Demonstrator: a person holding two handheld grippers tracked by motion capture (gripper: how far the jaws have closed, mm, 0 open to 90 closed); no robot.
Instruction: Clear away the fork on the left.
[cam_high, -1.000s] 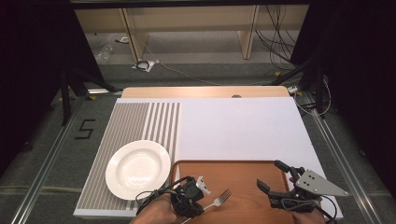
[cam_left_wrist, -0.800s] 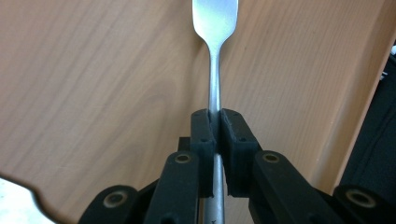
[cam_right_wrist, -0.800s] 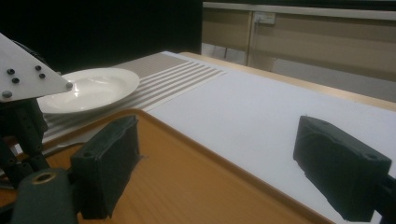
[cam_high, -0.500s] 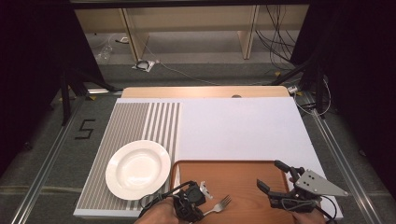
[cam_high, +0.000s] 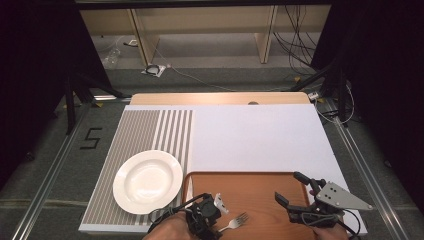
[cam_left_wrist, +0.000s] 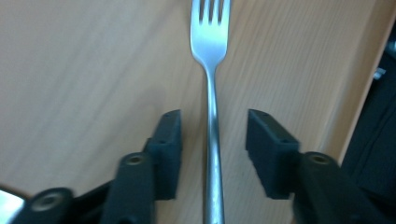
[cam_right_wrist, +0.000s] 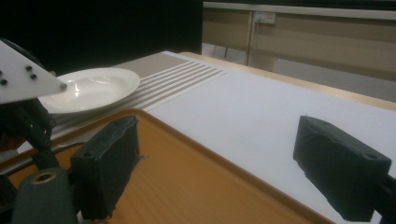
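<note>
Left hand-held gripper at the near edge of the wooden tray, jaws just opened and now spread either side of the fork, neither pad touching the handle. Fork flat on the tray near its near edge, tines toward the tray's middle, handle running back between the pads. Looks like a release just made, or a grip about to be retaken; hard to say which.

If letting go: lift straight up, off the handle's line, with no sideways drift, to avoid nudging the fork with either pad. If regripping: keep the handle centred between the pads as now, close squarely on the narrow shaft, low enough to catch it but clear of the tray surface.

Right hand-held gripper above the tray's near right corner, jaws wide apart and holding nothing; best left there, out of the way. White plate on the striped mat at the tabletop's near left, just beside the tray.
</note>
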